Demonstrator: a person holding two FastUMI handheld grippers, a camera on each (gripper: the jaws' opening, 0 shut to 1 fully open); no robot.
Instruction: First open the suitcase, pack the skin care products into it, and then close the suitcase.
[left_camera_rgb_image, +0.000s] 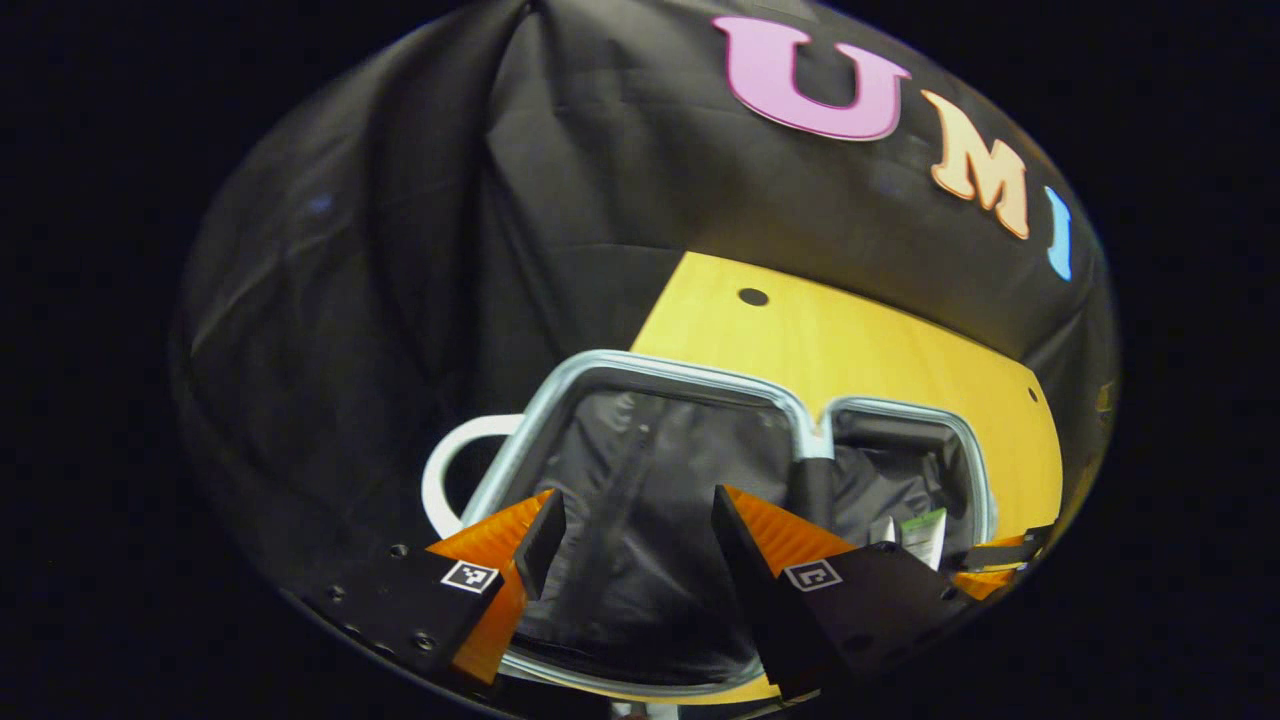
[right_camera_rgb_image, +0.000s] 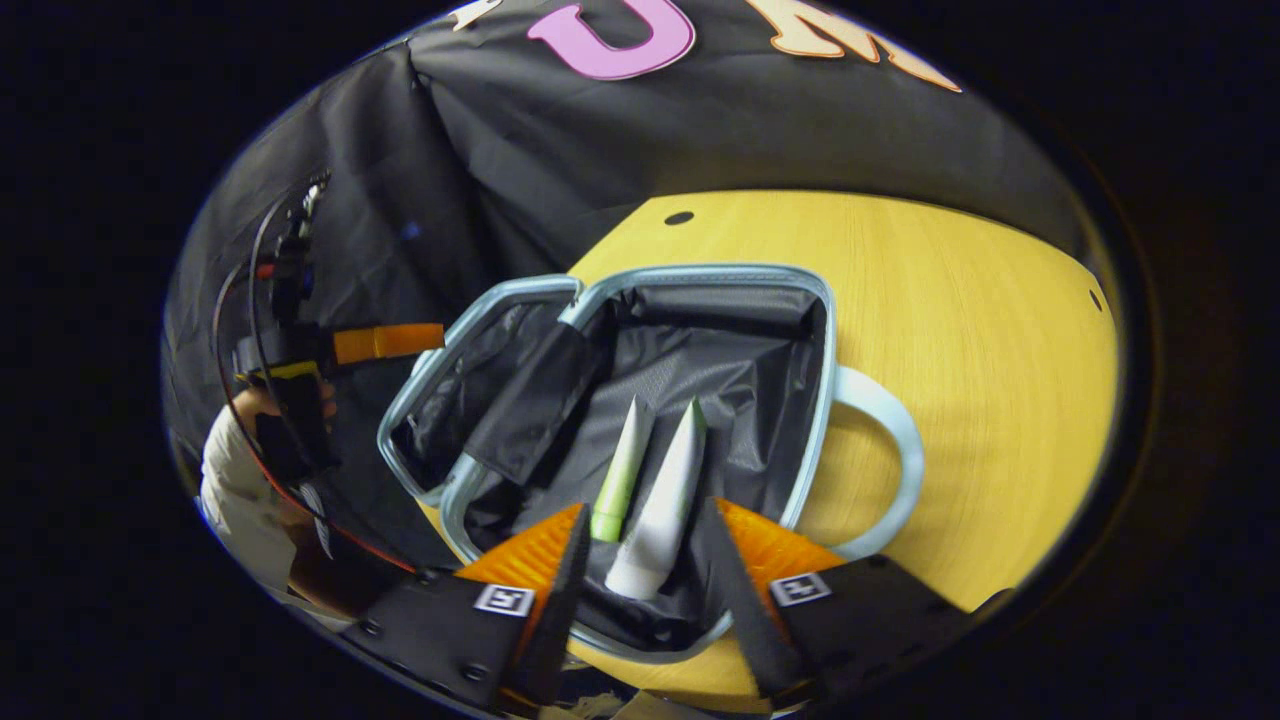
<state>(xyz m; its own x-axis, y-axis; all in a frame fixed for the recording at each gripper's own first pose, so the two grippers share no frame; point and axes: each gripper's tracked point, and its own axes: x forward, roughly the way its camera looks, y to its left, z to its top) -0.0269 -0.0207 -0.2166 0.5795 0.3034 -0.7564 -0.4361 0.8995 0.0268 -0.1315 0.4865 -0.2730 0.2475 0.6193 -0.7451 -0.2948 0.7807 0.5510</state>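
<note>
The suitcase (right_camera_rgb_image: 822, 330) lies open on the yellow table (right_camera_rgb_image: 960, 330), both halves lined in dark fabric. Two skin care tubes rest side by side in the half with the white handle (right_camera_rgb_image: 895, 420): a green tube (right_camera_rgb_image: 622, 470) and a white tube (right_camera_rgb_image: 665, 505). My right gripper (right_camera_rgb_image: 640, 560) hovers open just above the tubes' cap ends, touching neither. In the left gripper view the left gripper (left_camera_rgb_image: 635, 530) stands open over the other half of the suitcase (left_camera_rgb_image: 690, 375), nothing between its fingers. A tube (left_camera_rgb_image: 925, 535) shows in the far half there.
The left gripper (right_camera_rgb_image: 385, 342) and the hand in a white sleeve (right_camera_rgb_image: 235, 480) holding it show at the left of the right gripper view, beyond the table's edge. Bare tabletop (left_camera_rgb_image: 850, 340) stretches behind the suitcase up to the black cloth wall.
</note>
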